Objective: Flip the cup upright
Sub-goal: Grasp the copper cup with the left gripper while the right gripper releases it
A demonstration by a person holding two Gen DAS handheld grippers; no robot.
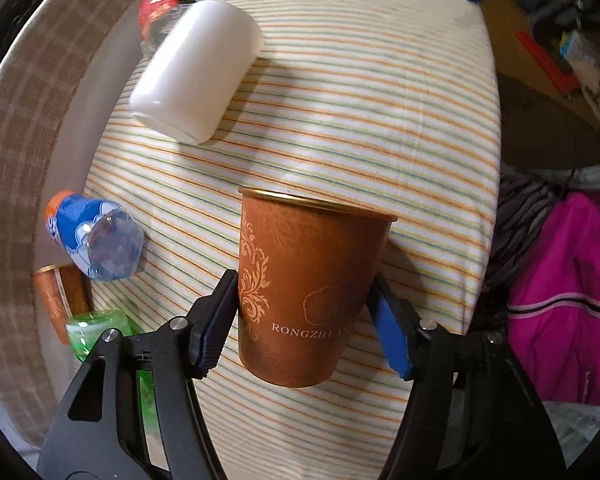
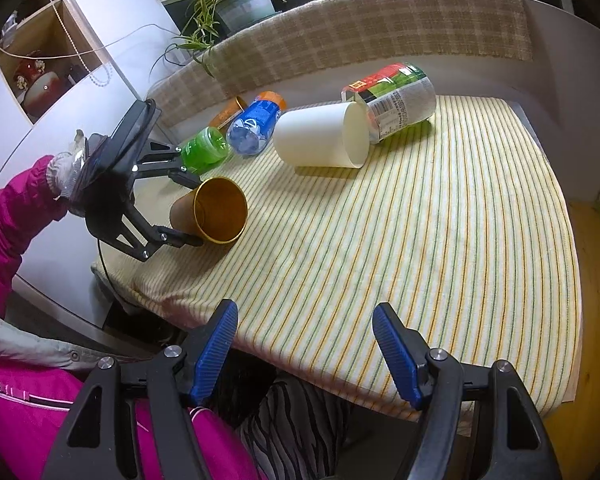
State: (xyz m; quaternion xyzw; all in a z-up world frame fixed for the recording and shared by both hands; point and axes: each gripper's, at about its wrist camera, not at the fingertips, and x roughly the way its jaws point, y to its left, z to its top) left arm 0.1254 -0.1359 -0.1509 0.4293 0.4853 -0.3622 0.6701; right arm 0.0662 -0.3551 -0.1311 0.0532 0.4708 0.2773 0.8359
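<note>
The brown paper cup with a gold rim and pale swirl pattern [image 1: 308,292] is lying on its side on the striped yellow cloth [image 1: 380,120]. In the right wrist view its open mouth [image 2: 220,210] is showing a shiny gold inside and is pointing away from the person's pink sleeve [image 2: 16,216]. White letters are running across its side near the bottom.

The left gripper [image 1: 304,320] is closing around this brown cup. One black finger is pressing on one side of the cup and the blue pad [image 1: 388,332] is sitting against the other side, so the cup is being held between them. The fingers are about as far apart as the cup is wide.

The right gripper [image 2: 304,348] is holding nothing. Its two blue pads [image 2: 216,348] are standing wide apart, over the near edge of the striped cloth, well apart from the brown cup.

Beyond the brown cup, a white paper cup [image 2: 324,140] is lying on its side. Touching the white cup's far side, a clear bottle with a red and green label [image 2: 396,100] is lying down too. Beside the brown cup, toward the checked cushion [image 2: 380,28], a green plastic bottle [image 2: 202,150], a blue bottle with an orange cap [image 2: 256,122] and a second orange cup [image 2: 230,110] are lying close together.
</note>
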